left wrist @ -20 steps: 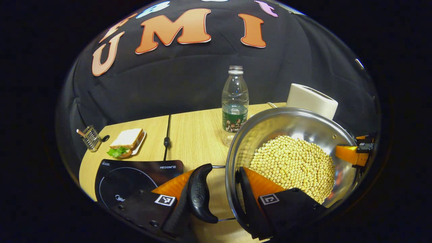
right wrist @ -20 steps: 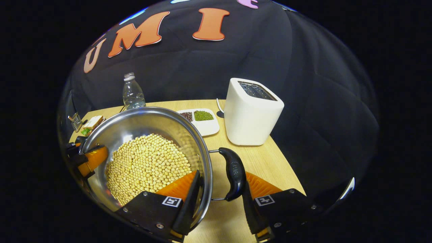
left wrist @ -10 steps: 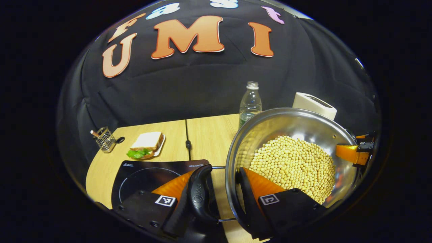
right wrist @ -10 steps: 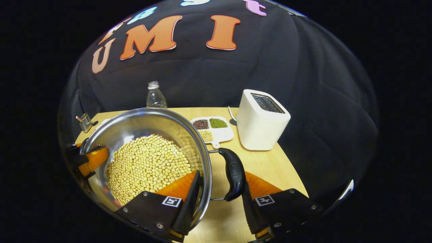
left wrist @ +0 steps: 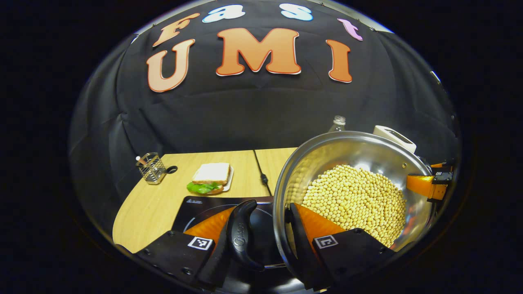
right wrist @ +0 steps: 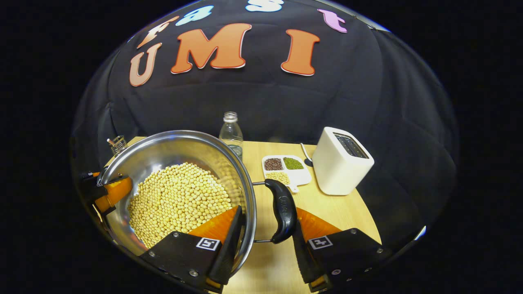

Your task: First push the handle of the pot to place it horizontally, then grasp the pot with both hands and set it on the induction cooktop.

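Left gripper (left wrist: 261, 237) jaws pinch handle plus pot (left wrist: 351, 163) wall; right gripper (right wrist: 265, 232) same on opposite side. Pot carried off table, partly over cooktop (left wrist: 196, 206). Bean-loaded steel: likely heavy, slick; keep level. Bottle (right wrist: 231, 132), toaster (right wrist: 341, 167) beyond.

My left gripper view sits close over the pot (left wrist: 351, 192) from its left handle side, facing the booth's back wall across the bench (left wrist: 171, 200). My right gripper view looks from the opposite handle, equally near. Both share the pot, the bottle (right wrist: 231, 132) and the toaster (right wrist: 341, 165).
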Motion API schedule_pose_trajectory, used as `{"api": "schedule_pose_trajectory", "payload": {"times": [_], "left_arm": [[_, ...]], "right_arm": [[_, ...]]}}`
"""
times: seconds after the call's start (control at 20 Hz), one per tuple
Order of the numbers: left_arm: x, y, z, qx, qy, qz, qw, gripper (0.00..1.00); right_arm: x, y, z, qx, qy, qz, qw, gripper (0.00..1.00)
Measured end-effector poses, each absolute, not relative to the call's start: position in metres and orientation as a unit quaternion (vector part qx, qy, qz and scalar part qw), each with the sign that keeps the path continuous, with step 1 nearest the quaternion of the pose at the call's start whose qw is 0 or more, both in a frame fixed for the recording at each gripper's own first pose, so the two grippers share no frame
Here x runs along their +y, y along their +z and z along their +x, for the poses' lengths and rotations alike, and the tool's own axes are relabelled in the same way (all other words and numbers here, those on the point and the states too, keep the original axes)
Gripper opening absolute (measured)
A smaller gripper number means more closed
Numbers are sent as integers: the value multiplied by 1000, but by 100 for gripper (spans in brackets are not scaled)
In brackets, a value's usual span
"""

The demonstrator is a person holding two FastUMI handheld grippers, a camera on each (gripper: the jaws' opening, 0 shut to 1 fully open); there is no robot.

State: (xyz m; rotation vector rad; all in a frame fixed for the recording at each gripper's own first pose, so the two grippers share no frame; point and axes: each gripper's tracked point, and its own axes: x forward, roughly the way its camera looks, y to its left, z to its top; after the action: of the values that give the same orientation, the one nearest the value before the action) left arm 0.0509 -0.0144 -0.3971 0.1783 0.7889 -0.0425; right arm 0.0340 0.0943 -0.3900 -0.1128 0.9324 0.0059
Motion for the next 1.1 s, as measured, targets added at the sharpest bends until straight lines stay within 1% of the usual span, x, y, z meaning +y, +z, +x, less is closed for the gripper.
{"api": "schedule_pose_trajectory", "payload": {"times": [0.05, 0.1, 0.2, 0.3, 0.35, 0.4, 0.45, 0.5, 0.7, 0.75, 0.8, 1.1], "left_arm": [[-4, -394, 50, 383, -15, 87, 919, 75], [4, -391, 49, 383, -10, 85, 920, 72], [25, -385, 47, 380, 0, 84, 921, 78], [45, -378, 45, 378, 12, 85, 922, 72], [54, -375, 44, 377, 17, 86, 922, 75], [65, -372, 43, 376, 23, 85, 922, 72], [75, -369, 42, 376, 27, 86, 922, 72], [83, -369, 42, 376, 32, 85, 922, 76], [119, -358, 35, 377, 49, 85, 921, 75], [125, -359, 35, 377, 53, 86, 921, 72], [131, -358, 34, 377, 57, 86, 921, 76], [158, -366, 30, 385, 68, 85, 916, 75]], "right_arm": [[105, -387, 35, 448, 8, -55, 892, 64], [114, -387, 37, 446, 13, -56, 893, 64], [134, -383, 38, 442, 23, -59, 895, 64], [155, -380, 41, 440, 34, -59, 896, 64], [165, -378, 42, 438, 40, -60, 896, 64], [174, -377, 43, 436, 45, -60, 897, 64], [185, -377, 44, 435, 50, -61, 897, 64], [193, -378, 44, 434, 55, -62, 897, 64], [227, -380, 45, 432, 70, -64, 897, 64], [235, -381, 44, 431, 74, -64, 897, 64], [240, -382, 44, 431, 77, -64, 897, 64], [267, -395, 41, 437, 86, -68, 893, 64]]}}
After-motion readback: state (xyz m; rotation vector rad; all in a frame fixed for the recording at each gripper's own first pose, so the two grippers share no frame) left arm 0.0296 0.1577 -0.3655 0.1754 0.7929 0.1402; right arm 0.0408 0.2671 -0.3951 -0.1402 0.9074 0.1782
